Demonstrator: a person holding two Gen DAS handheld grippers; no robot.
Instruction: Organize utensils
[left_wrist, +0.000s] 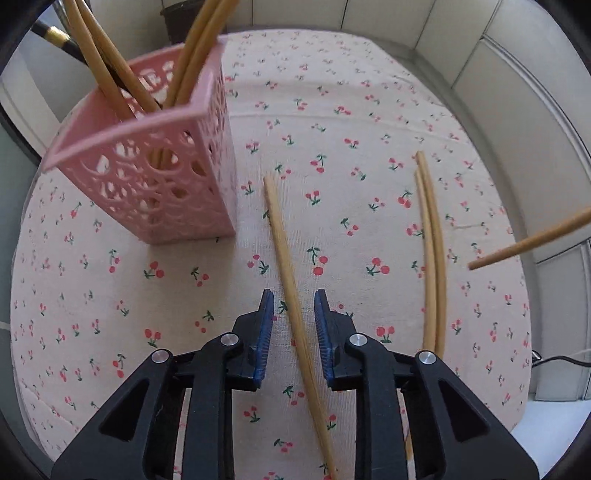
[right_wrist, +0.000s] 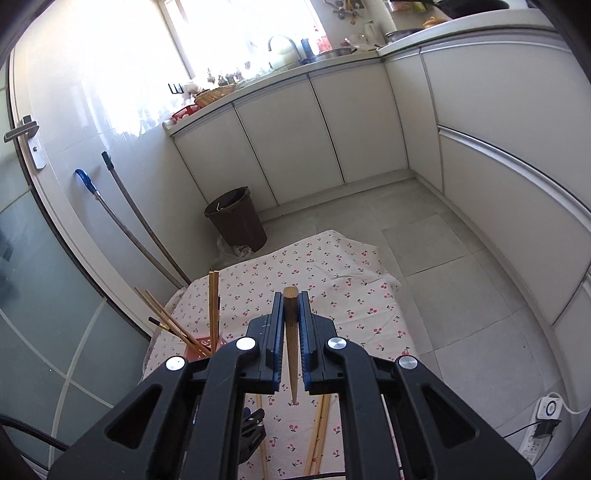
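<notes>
The left gripper (left_wrist: 293, 308) hangs over the cherry tablecloth (left_wrist: 332, 110) with its blue pads spread apart, one on each side of a single chopstick (left_wrist: 284, 254) but not pressing it. That chopstick lies flat, just beside the pink holder (left_wrist: 166, 184), its long side running away from the gripper. The holder stands upright with chopsticks poking out of its top. Two more chopsticks (left_wrist: 432, 240) lie side by side, farther from the holder. The right gripper (right_wrist: 290, 295) pinches one chopstick (right_wrist: 291, 332), thick end up.
</notes>
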